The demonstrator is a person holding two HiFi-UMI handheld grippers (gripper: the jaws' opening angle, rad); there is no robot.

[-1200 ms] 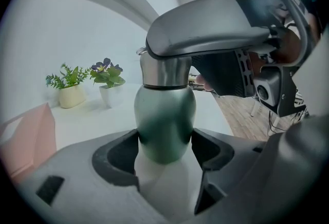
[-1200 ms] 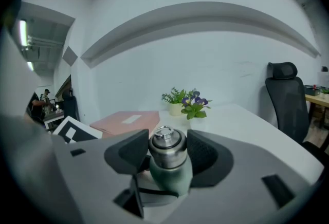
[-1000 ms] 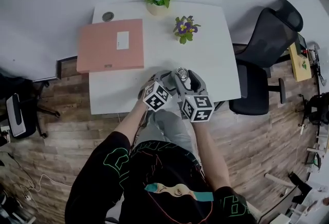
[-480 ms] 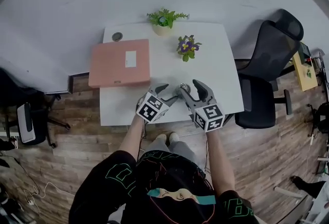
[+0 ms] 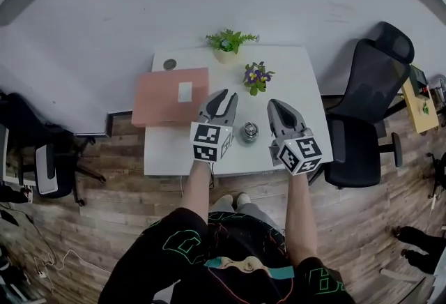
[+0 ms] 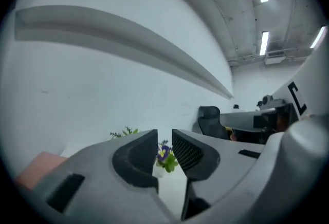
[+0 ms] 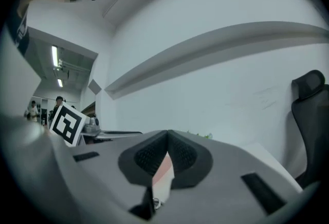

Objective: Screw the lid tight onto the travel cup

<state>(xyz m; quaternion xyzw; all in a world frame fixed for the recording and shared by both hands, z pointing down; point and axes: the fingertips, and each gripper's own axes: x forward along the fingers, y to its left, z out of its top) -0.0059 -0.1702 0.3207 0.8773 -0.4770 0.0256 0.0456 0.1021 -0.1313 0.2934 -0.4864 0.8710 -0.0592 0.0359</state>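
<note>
head view: travel cup (image 5: 249, 132) stands upright on the surface (image 5: 296, 79), 4 o'clock from the left claw (image 5: 223, 95), just closing to a narrow empty gap, 8 o'clock from the right claw (image 5: 277, 105), pressed together, empty.

The right gripper (image 7: 166, 138), its jaws having just been closing, is pressing its tips together on nothing, with a pink box (image 7: 163, 169) showing through the gap below them, a marker cube (image 7: 68, 124) sitting to its left and a black chair (image 7: 311, 110) standing to its right.

White table (image 5: 296, 83), black office chair (image 5: 368, 83), wood floor (image 5: 104, 226), grey wall (image 5: 97, 24).
</note>
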